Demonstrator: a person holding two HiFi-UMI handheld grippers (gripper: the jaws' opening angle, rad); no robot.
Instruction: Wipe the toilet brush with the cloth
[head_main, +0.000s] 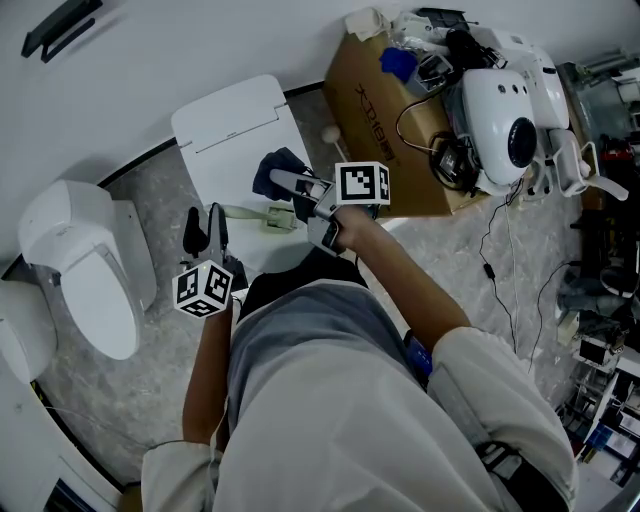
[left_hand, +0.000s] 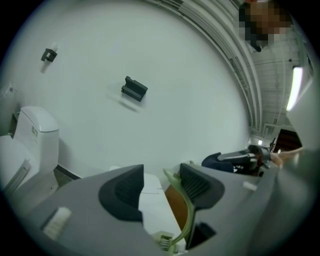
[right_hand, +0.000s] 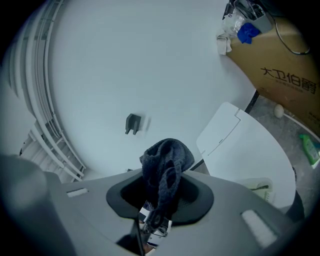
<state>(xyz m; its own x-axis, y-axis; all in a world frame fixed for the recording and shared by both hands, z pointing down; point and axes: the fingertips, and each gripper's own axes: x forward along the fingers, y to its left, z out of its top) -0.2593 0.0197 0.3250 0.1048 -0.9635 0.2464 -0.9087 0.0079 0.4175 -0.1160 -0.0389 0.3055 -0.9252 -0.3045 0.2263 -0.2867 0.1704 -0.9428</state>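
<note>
Right gripper (right_hand: 160, 192) fingers clamped on dark cloth (right_hand: 165, 165). Left gripper (left_hand: 161, 185) fingers apart, pale-green toilet brush (left_hand: 186, 210) handle loose between them. Pinch handle firmly first, then drag cloth along it.

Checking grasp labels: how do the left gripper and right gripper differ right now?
Left gripper fingers stand apart; right gripper fingers are shut. Right gripper holds the dark cloth; left gripper grips nothing, the pale green toilet brush only running beside one finger. Both carry a marker cube.
</note>
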